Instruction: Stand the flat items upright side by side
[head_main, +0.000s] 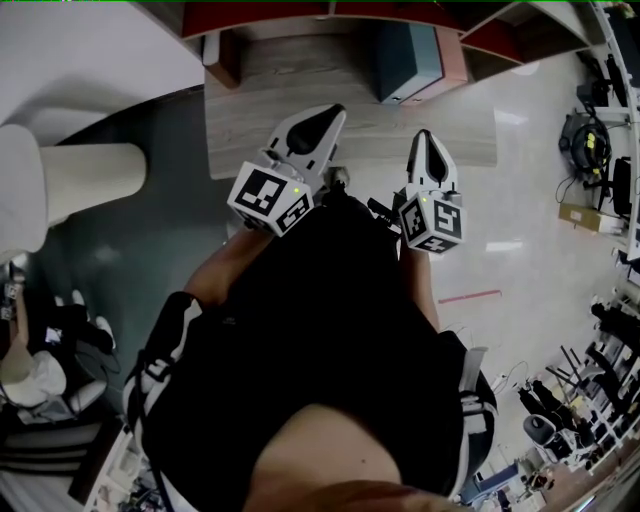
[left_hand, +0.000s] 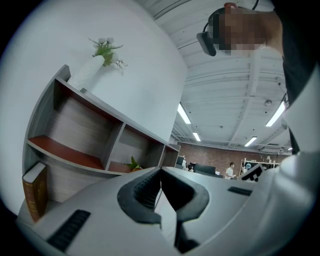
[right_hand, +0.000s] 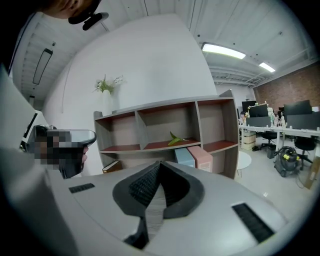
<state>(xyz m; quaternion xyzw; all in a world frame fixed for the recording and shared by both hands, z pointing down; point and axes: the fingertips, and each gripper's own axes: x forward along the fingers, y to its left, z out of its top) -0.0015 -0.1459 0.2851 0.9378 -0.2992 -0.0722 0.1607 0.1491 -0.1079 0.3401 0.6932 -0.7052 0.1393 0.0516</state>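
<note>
Well, nothing here reads as words. Each gripper carries a cube of black-and-white square markers, the left cube (head_main: 270, 198) and the right cube (head_main: 432, 222), two in all. The pink case (right_hand: 202, 157) in the shelf unit (right_hand: 216, 122) has a pale label low on its front, too small to make out.

A person in a dark top (head_main: 320, 330) faces the shelf unit and holds both grippers up in front of it, apart from it. The left gripper (left_hand: 161, 170) has its jaws pressed together with nothing between them.

Going across the shelf unit from its left end, one brown book (right_hand: 111, 166) sits in the lower row. Whether it leans or lies flat I cannot tell. On top of the unit, above that same end, stands one white vase of green sprigs (right_hand: 106, 87).

The upper row has three open compartments with reddish floors. The middle one holds a single green leafy stem (right_hand: 176, 139) lying on its floor.

In the lower row, beneath the middle and right compartments, one blue case (right_hand: 185, 156) and the one pink case stand upright side by side. The pink one is just to the right of the blue. That makes two cases standing and one book off at the far left end, well apart from them.

The right gripper (right_hand: 160, 165) also has its jaws closed on each other, with nothing held.
</note>
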